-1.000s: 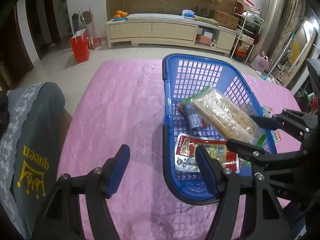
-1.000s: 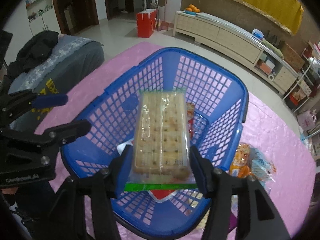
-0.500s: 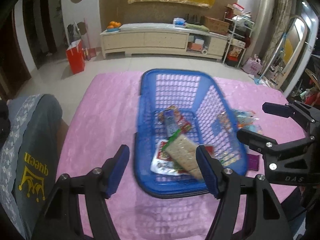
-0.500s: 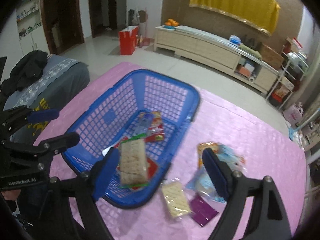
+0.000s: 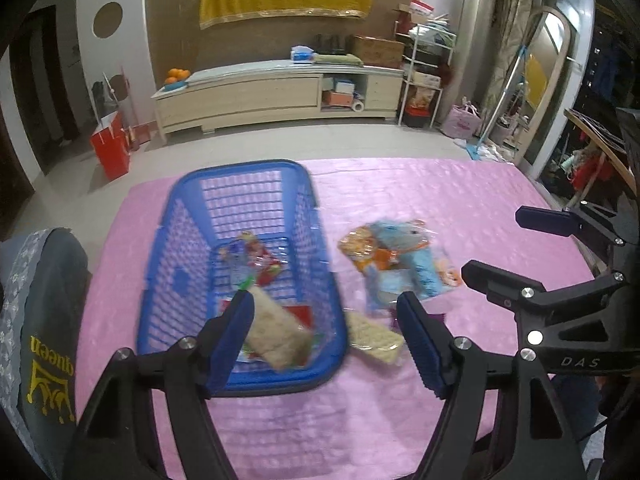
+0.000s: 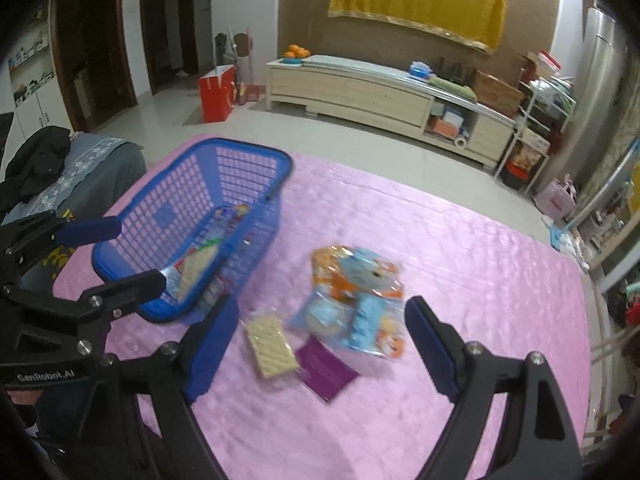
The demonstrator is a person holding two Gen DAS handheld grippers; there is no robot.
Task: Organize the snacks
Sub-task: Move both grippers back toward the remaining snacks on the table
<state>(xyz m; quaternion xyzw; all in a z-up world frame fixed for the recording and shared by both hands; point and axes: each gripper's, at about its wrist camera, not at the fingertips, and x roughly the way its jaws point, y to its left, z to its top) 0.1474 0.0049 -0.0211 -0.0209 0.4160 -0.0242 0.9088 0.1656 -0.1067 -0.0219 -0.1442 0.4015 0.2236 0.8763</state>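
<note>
Plastic-wrapped cracker pack (image 6: 272, 346) lies on the pink counter (image 6: 460, 264) just ahead of the right gripper (image 6: 318, 348), long axis running away and slightly left, betw. basket & purple packet (image 6: 326, 368); right is nearer than the left gripper (image 5: 326, 332). Both grippers wide apart, holding nothing. Blue basket (image 5: 160, 260) holds a cracker sleeve (image 5: 276, 334) plus red wrappers (image 5: 256, 260); loose pile of bags (image 6: 356, 292) waits right of the basket.

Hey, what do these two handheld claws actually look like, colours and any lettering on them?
Both are matte black plastic frames with silver bolts and blue padded fingers. The left claw carries pale "GenRobot.AI" lettering on its body; the right claw carries "DAS". No cables or sleeves show.
</note>
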